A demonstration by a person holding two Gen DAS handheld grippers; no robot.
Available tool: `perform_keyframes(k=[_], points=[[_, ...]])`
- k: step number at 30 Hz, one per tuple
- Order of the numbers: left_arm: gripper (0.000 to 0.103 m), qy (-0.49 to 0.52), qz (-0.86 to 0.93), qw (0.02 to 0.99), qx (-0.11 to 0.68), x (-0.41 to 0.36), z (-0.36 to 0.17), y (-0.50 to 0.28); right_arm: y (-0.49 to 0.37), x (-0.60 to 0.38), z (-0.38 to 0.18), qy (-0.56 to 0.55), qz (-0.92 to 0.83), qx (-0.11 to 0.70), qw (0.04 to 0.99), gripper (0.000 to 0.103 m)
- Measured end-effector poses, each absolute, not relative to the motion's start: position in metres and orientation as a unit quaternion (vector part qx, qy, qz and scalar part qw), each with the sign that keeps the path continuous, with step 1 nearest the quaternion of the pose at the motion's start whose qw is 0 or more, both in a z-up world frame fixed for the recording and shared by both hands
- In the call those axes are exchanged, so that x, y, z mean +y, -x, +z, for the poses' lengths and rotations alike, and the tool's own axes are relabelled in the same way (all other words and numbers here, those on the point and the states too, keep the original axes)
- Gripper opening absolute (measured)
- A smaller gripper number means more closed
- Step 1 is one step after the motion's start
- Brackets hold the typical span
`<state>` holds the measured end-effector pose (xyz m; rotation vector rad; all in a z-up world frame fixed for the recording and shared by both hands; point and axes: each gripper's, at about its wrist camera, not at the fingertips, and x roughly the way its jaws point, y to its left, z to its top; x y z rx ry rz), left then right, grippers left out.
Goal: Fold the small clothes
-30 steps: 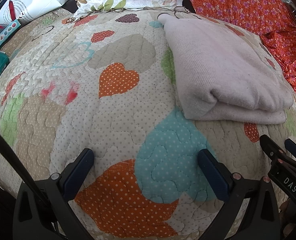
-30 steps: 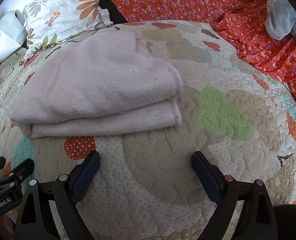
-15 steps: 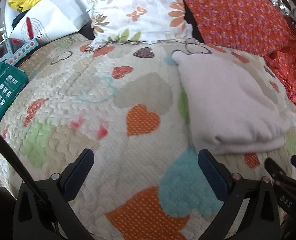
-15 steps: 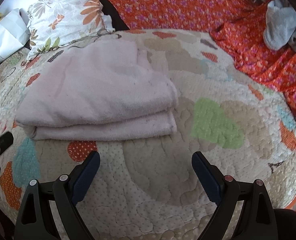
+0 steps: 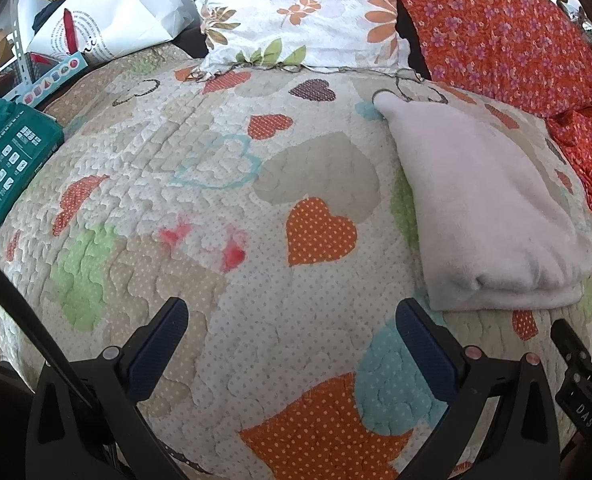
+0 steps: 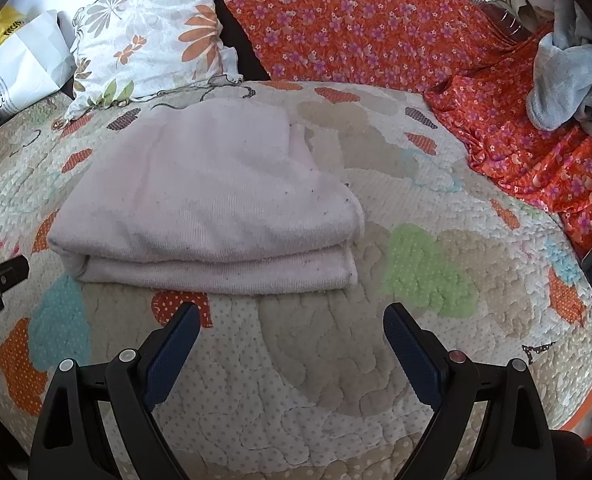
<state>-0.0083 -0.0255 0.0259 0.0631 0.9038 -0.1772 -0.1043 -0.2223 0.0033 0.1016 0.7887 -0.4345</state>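
Looking from the left wrist, the left gripper (image 5: 291, 320) hangs with jaws wide apart and empty above the heart-patterned quilted bedspread (image 5: 215, 184), the folded pale pink knit garment (image 5: 484, 208) lying off to its right. From the right wrist, the right gripper (image 6: 291, 326) is likewise spread and empty, near the garment's (image 6: 207, 196) folded edge, an orange floral cloth (image 6: 376, 24) behind.

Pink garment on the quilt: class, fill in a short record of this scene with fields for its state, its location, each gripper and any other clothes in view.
garment: pale pink cloth, folded in layers, lying flat
location: on the heart-patterned quilt, near the floral pillow
left gripper: jaws open, empty, apart from the cloth
right gripper: jaws open, empty, short of the folded edge
other clothes: grey bundle, unfolded, on the orange floral fabric
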Motion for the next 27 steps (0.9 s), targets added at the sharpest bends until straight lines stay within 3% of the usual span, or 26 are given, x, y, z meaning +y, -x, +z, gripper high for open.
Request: perform_keyframes(k=[27], points=[[0.103,-0.032,-0.091,0.881,0.464,-0.023,0.02,-0.004,0.104,-0.222,0.009,-0.079,-0.185,0.384,0.901,0.095]])
